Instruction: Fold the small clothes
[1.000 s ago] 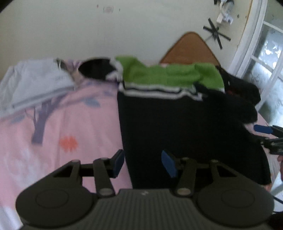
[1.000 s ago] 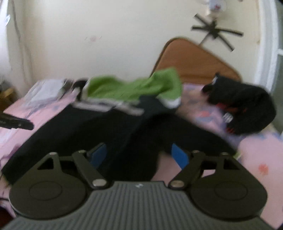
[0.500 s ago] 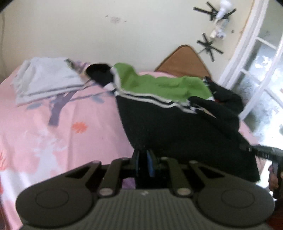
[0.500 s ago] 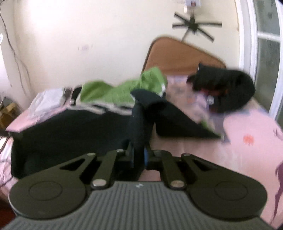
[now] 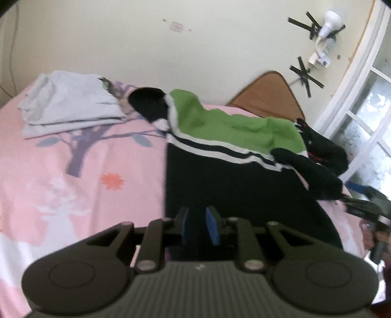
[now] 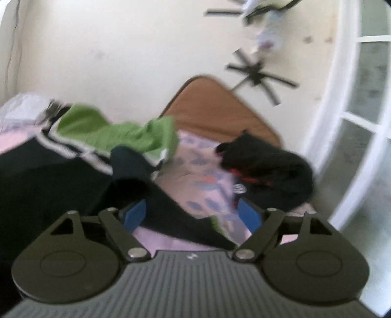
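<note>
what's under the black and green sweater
The pink bedsheet shows around the sweater, which lies spread on it. Anything beneath the sweater itself is covered.

Pink bedsheet printed with a purple tree and an orange flower covers the bed; a brown rounded headboard stands at its far edge against the cream wall. On the wall above the headboard, black tape crosses sit near a white bulb fixture, with a thin dark cable running down the wall's left side. White-framed window with frosted panes stands beyond the bed's right edge.
</note>
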{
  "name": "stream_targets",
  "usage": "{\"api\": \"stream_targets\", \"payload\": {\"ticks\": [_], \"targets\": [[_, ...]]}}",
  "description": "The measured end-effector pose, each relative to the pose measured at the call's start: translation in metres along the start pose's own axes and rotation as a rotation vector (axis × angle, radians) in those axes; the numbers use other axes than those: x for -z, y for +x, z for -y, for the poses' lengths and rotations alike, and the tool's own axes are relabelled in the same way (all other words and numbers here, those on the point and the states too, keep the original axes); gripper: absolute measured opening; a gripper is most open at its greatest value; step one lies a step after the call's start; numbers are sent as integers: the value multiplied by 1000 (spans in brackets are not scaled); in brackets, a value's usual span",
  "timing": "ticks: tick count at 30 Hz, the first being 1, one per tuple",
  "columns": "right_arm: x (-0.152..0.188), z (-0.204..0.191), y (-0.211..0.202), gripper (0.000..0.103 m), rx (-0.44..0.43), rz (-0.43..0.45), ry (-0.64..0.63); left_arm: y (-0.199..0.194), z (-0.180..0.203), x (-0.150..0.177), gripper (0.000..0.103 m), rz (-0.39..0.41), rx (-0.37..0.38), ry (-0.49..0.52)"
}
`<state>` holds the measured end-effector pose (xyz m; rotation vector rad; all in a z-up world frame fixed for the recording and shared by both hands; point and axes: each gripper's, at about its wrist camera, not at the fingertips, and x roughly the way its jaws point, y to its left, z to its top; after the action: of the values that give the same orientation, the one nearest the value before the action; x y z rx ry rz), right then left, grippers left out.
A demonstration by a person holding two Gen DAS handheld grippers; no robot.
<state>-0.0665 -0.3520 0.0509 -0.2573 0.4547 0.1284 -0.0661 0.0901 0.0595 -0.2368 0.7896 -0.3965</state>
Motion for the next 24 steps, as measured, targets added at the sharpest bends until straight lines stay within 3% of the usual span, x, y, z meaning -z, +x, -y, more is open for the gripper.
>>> {"api": "stream_targets", "payload": {"ticks": [1,2,3,4,7,8,9,10,11,12,15,20,22,24], "targets": [[1,2,14,57,-20,-28,-1,5,4,0,18,-9,7,9],[0,1,26,2,-32,-59,-7,10,9,1,18,-17,10,18],[-2,1,36,8,-16,-96,-25,14,12,2,19,-25,12,27],[-5,5,37,6,41,-101,-45,16,14,3,19,-31,17,33],[-29,59,37,6,380,-26,-21,22,15,5,23,-50,31,41],[-36,86,40,11,530,-13,2,22,14,6,23,-52,29,43],[-40,107,43,22,636,-12,21,21,13,6,25,-50,25,42],[-42,128,45,47,686,-36,59,20,10,7,29,-46,22,39],[-42,140,42,52,691,-65,109,17,8,8,32,-40,20,35],[-40,147,35,52,658,-64,179,15,5,9,37,-34,15,30],[-25,136,4,51,411,-45,338,7,-7,15,42,-37,-13,9],[15,59,-21,59,-63,-111,434,-2,-24,23,43,-82,-17,-28],[29,29,-21,59,-162,-176,415,-4,-26,28,43,-103,3,-29],[39,7,-25,59,-189,-223,395,-5,-24,34,43,-124,16,-16]]}}
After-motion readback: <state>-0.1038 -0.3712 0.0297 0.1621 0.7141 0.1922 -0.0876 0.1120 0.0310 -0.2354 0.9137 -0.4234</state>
